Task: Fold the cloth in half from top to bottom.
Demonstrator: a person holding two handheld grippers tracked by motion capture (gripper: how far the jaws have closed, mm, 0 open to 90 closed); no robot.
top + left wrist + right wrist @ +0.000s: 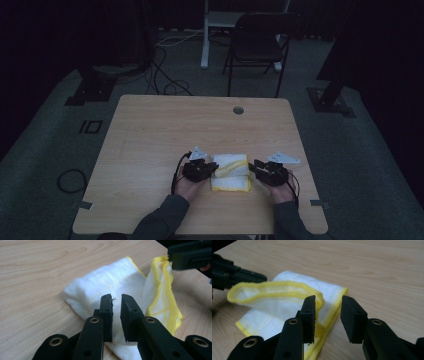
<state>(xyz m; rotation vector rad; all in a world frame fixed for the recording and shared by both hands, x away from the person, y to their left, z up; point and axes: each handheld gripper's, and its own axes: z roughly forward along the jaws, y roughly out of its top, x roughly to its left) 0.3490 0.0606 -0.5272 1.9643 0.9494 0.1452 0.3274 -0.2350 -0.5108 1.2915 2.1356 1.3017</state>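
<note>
Folded white terry cloth with yellow stitched edging lies on the near middle of your pale wooden bench, between your two hands, so each can work one side of the fold. Your left gripper hovers low over its white fold, fingers narrowly parted, pinching nothing. Your right gripper points level at the raised yellow loop, fingers released and apart beside it.

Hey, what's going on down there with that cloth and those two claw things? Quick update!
Left gripper open, narrow gap, over the cloth. Right gripper open beside the cloth's raised yellow edge, gripping nothing. Cloth folded on table. Nothing in the way.
</note>
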